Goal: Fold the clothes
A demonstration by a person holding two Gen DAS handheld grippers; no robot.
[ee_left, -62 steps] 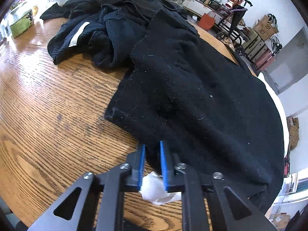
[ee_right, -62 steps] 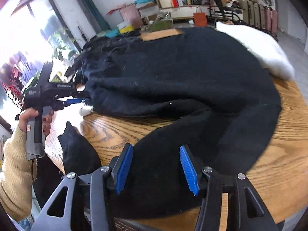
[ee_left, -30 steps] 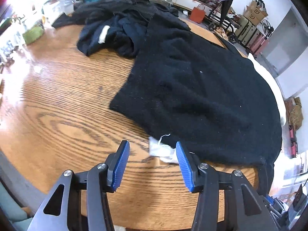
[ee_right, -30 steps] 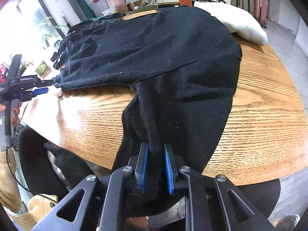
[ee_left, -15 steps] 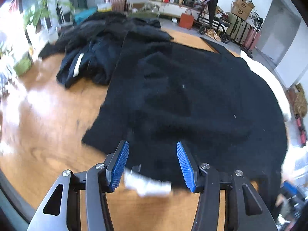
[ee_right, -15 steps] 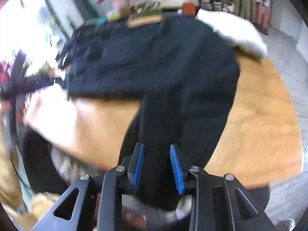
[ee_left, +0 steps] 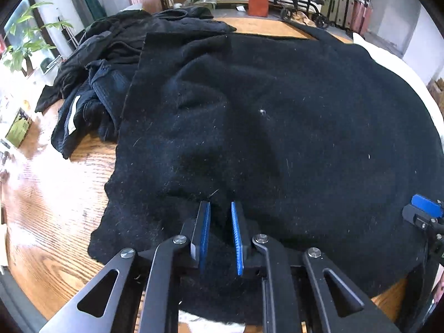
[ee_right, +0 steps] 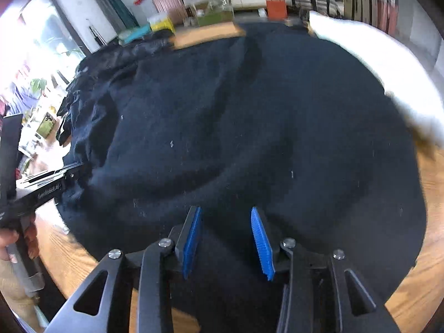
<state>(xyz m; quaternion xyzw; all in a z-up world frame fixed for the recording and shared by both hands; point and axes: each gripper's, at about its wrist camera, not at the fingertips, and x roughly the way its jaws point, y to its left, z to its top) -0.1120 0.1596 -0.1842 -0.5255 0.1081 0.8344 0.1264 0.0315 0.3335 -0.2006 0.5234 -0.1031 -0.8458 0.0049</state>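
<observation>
Left gripper (ee_left: 220, 236), low in the centre of its own view, has just been closing, and its blue pads now pinch a ridge of the black sweater (ee_left: 277, 127) near the hem, so I read it as clamped on the cloth. I judge that grip is taken at the near edge so the bottom can be carried up and over for a fold. Right gripper (ee_right: 226, 238), at the bottom of its view, has just been opening; its jaws stand apart over the same garment, with dark fabric under and between them but the pads not pressing on it. I take that as a release after laying a sleeve or side panel across the body.

Spread flat, the sweater fills most of both frames. It lies on a round wooden table (ee_left: 55, 222), bare oak showing at lower left. A heap of dark clothes (ee_left: 94, 83) waits at upper left, touching the sweater's edge. A white cushion (ee_right: 388, 63) sits at upper right. Behind, cluttered shelves, an orange paper bag (ee_left: 258, 4) and a potted plant (ee_left: 25, 36) by the window.
</observation>
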